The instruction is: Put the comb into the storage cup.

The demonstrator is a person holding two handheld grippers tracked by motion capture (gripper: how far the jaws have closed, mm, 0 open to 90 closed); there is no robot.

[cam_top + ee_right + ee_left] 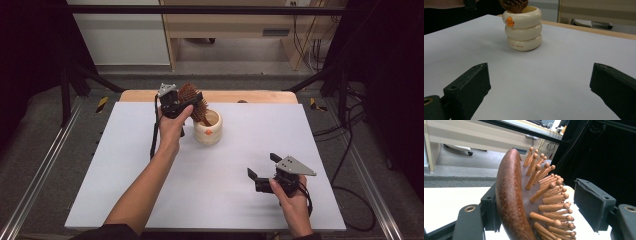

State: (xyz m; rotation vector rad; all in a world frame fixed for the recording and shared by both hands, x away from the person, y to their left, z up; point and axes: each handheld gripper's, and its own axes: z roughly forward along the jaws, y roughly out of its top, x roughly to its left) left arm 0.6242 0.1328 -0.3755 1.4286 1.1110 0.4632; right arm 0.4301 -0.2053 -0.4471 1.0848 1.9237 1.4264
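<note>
A wooden paddle hairbrush [190, 95] stands handle-down in a cream ringed cup [208, 131] at the back middle of the white table. My left gripper [186, 102] is level around the brush head. In the left gripper view the brush's brown back [509, 195] lies against the left jaw, while the peg bristles stop short of the right jaw's pad [589, 202], so the jaws stand open around it. My right gripper [263, 166] rests near the front right, open with nothing between its jaws [539, 80], facing the cup [524, 30] and the brush [514, 5].
The white table top [150, 190] ends in a wooden strip [250, 96] at the back. Metal rails [40, 170] run along both sides, and cables [350, 150] lie on the floor to the right. Black frame struts [80, 75] rise at the back corners.
</note>
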